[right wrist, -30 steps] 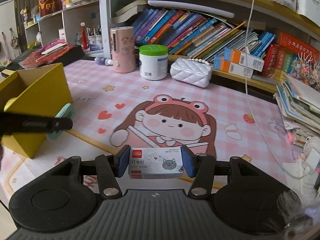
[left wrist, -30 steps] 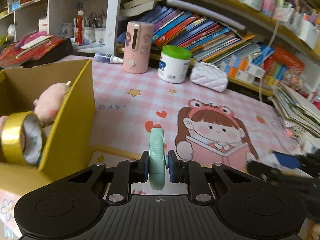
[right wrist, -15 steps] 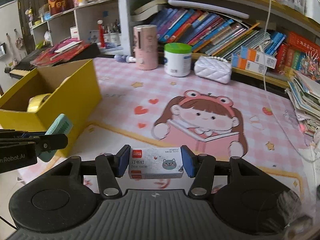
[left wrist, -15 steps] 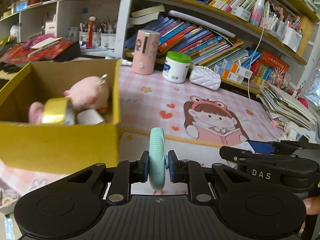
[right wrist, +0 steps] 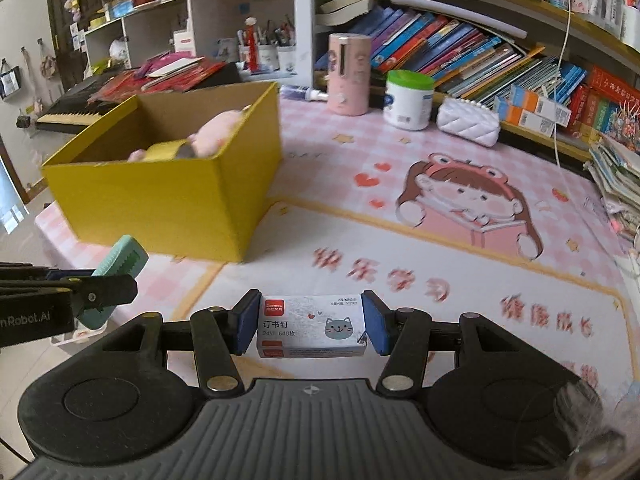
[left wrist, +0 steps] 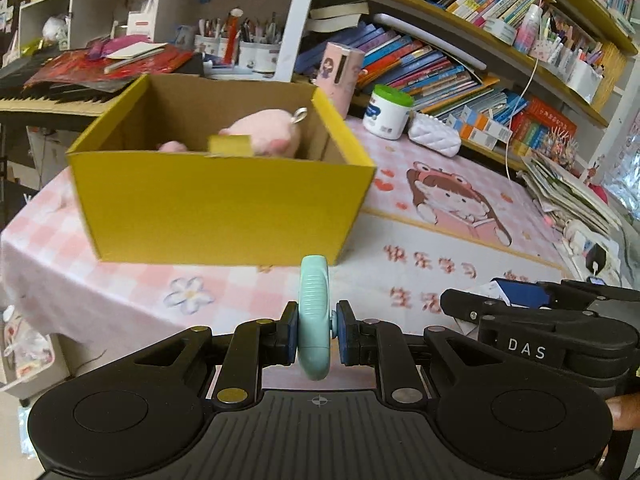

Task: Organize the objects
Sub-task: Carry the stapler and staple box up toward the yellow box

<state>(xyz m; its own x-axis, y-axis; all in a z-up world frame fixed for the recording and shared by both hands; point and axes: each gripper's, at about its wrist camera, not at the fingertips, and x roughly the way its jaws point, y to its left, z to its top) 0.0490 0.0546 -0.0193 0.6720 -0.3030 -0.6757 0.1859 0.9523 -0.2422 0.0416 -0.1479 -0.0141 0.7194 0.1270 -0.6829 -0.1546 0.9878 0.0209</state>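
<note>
**A:** What has changed in the last second?

**B:** I have drawn both grippers back from the yellow cardboard box (left wrist: 224,208); a second ago my left gripper (left wrist: 314,334) hung right beside the box wall, and now the whole box shows ahead of it, near the desk (right wrist: 460,280) edge; nothing has been dropped in, so I judge both placings are still to do.

**A:** What are you holding?

**B:** My left gripper is closed narrow on a mint-green disc-shaped thing (left wrist: 315,316), held edge-on; I cannot tell what it is; my right gripper (right wrist: 311,330) is clamped on a small staple box (right wrist: 311,332), both just in front of the box and off the desk.

**A:** Anything already inside?

**B:** A pink plush toy (left wrist: 266,136) with a metal ring, and a roll of gold tape (left wrist: 236,146) against it.

**A:** Any writing?

**B:** The staple box reads "订书钉" with a cat face and a red logo too small to read; the grippers bear "DAS" and "Robot.AI"; the desk mat has pink Chinese characters, blurred.
</note>
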